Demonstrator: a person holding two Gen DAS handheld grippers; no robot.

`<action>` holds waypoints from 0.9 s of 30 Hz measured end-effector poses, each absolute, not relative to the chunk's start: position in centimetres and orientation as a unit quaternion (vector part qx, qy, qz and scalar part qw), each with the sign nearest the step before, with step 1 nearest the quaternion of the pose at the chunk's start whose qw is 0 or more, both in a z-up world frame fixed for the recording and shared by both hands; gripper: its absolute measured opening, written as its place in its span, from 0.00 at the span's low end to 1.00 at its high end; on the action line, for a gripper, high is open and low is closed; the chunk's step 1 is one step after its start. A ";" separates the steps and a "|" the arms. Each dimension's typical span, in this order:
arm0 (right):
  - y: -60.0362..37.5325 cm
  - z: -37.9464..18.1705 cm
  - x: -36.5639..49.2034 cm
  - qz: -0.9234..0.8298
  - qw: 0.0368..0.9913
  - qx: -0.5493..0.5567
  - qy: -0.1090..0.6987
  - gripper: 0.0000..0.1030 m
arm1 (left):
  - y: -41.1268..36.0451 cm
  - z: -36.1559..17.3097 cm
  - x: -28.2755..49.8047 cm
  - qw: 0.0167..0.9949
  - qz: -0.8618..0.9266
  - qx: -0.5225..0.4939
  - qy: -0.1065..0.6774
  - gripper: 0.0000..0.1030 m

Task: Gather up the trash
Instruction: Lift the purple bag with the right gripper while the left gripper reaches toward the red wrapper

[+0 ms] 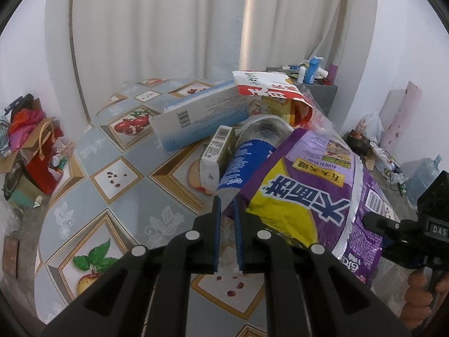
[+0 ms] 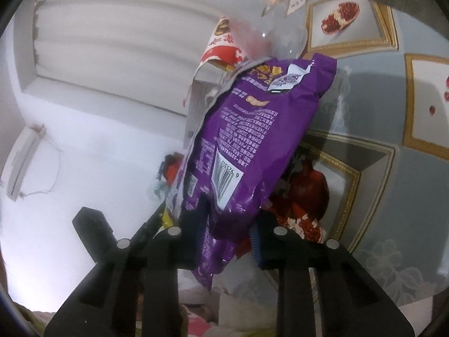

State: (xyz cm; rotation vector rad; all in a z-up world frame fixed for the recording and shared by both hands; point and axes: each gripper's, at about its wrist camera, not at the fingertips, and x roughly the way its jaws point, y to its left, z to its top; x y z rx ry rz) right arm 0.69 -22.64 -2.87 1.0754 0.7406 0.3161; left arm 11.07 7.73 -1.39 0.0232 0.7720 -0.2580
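Note:
A purple and yellow snack bag [image 1: 311, 196] lies on the trash pile on the round table [image 1: 118, 179]. In the right wrist view the same purple bag [image 2: 252, 140] sits between the fingers of my right gripper [image 2: 228, 224], which is shut on its lower edge. My left gripper [image 1: 226, 205] is nearly closed and holds nothing, its tips at the bag's left corner. Beyond it lie a blue-labelled bottle [image 1: 247, 160], a small green carton [image 1: 217, 154], a long white and blue box [image 1: 196, 115] and a red and white bag [image 1: 269, 90].
The right gripper body [image 1: 407, 233] and hand show at the left wrist view's right edge. Gift bags and clutter [image 1: 31, 146] sit on the floor to the left. A grey shelf with bottles [image 1: 314, 75] stands behind the table. White curtains hang behind.

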 end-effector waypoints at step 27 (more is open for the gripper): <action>-25.7 1.1 -5.3 0.136 0.835 0.450 0.286 0.02 | 6.9 0.1 10.4 0.915 -0.131 0.023 0.380 0.20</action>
